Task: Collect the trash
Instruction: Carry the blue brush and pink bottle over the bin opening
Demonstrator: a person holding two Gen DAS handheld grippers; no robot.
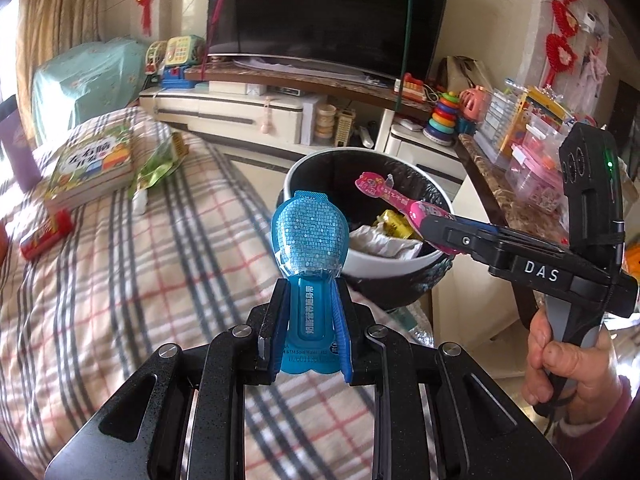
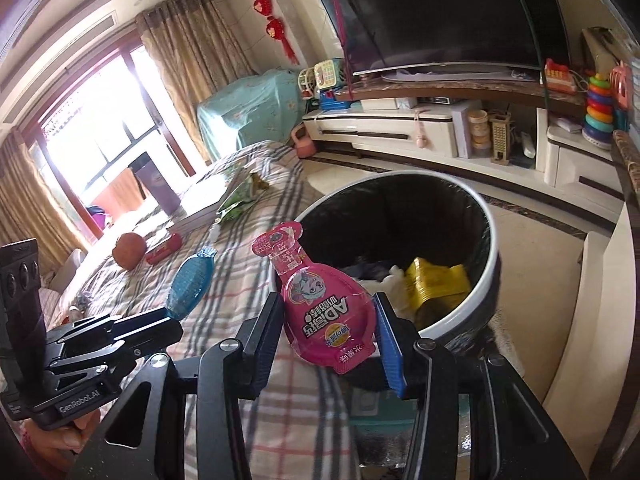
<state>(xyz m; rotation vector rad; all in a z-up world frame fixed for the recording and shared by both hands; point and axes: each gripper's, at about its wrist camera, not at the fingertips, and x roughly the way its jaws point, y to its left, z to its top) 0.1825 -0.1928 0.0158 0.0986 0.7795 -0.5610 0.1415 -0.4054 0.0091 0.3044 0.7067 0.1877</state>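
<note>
A: Where did things stand at that moment?

B: Both tools were loaded. The left gripper (image 1: 310, 312) was clamped on a blue pouch (image 1: 308, 236), upright between its pads, near the bin's (image 1: 384, 268) near-left rim but over the plaid bedcover (image 1: 120, 280) rather than over the opening. The right gripper (image 2: 328, 340) pinched a pink pouch (image 2: 320, 304); from the left camera that pouch reached across the bin's right rim, above the opening.

A: Anything in the bin?

B: Yes. On the black liner lay white paper (image 1: 384, 244) and a yellow wrapper (image 2: 436, 280), so I judged part of the collecting done.

A: And what was left?

B: Neither pouch had been dropped. The pink one looked nearest to release; the blue one needed to travel right, past the rim. Farther left on the bed lay a green wrapper (image 1: 154, 168), touching or just beside a picture book (image 1: 92, 164), and a red pack (image 1: 46, 236) nearer the left edge. The right camera also showed an orange ball (image 2: 129, 250) beside that pack. I took the wrapper and probably the pack for trash; the book and ball likely not.

A: So roughly midway?

B: That was my guess: some in, two in hand, at least one or two on the bed.
</note>
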